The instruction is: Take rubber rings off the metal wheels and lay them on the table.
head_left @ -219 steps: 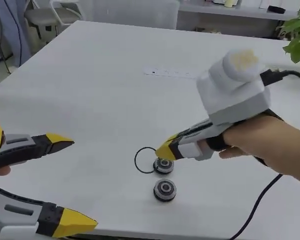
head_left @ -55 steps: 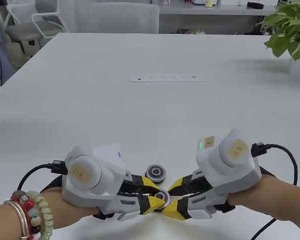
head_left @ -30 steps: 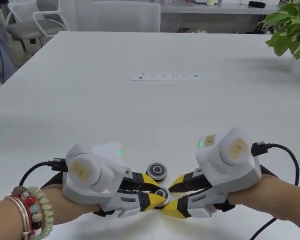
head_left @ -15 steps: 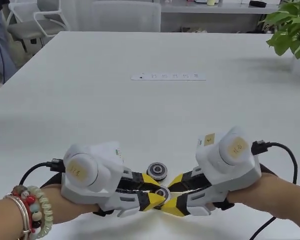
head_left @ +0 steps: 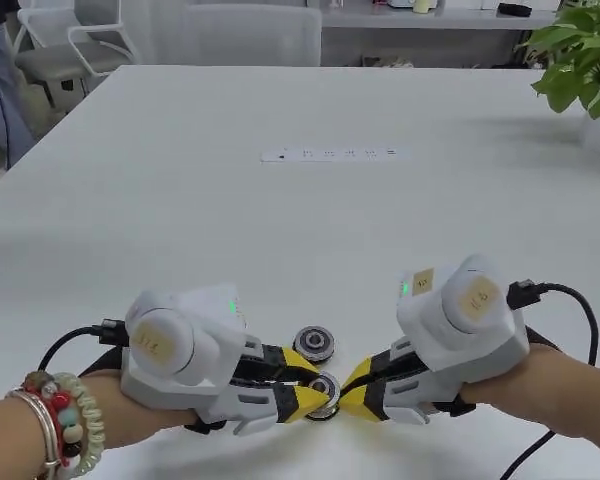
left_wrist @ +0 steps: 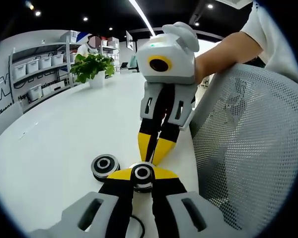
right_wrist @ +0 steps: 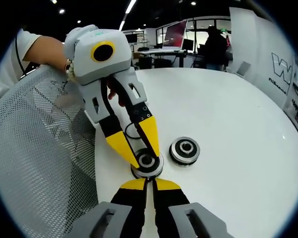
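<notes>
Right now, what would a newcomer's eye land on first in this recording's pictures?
Two yellow-tipped grippers meet nose to nose near the front edge of the white table. The left gripper is clamped on a small round metal wheel, and the right gripper, jaws shut, has its tips against that wheel's rim. A second wheel of the same kind lies just beyond them, untouched.

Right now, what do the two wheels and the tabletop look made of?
Nearer wheel: metal, likely steel; grey concentric rings with bright glints. Its dark outer band could be rubber, hard to tell. Farther wheel: same look. Tabletop: smooth matte white, probably laminate or painted board; soft, diffuse reflections.
</notes>
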The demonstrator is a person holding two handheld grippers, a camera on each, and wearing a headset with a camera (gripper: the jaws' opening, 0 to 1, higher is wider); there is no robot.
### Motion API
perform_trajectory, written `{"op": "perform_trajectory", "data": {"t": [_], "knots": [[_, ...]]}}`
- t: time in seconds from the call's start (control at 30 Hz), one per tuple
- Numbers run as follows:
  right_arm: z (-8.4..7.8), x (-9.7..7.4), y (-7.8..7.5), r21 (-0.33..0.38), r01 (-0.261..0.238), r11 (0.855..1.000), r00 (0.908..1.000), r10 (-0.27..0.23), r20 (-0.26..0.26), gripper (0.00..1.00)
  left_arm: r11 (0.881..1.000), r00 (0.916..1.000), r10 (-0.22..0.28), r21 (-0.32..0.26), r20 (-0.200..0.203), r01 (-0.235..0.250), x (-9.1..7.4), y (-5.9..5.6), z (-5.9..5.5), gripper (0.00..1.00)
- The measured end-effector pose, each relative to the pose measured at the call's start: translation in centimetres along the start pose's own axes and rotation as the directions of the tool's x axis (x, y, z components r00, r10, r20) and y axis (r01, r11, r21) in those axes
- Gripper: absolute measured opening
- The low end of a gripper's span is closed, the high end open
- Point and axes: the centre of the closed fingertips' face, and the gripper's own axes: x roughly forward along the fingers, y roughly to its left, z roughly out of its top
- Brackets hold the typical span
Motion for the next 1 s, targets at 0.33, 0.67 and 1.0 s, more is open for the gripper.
{"op": "perform_trajectory", "data": {"t": [0.33,0.67,1.0], "knots": [[-0.2,-0.1,-0.5,0.149,0.006,0.989,0.9998,-0.003,-0.018,0.00,1.000,1.0000,0.000,-0.002,-0.003,0.000,0.0,0.0,0.0,0.09],[-0.2,-0.5,-0.8,0.368,-0.001,0.930,0.9999,0.005,-0.010,0.00,1.000,0.9999,0.001,0.010,-0.011,-0.001,0.0,0.0,0.0,0.09],[0.2,-1.1,-1.3,0.586,-0.016,0.810,0.9995,-0.004,0.033,0.00,1.000,0.9999,0.001,0.014,-0.011,-0.001,0.1,0.0,0.0,0.09]]}}
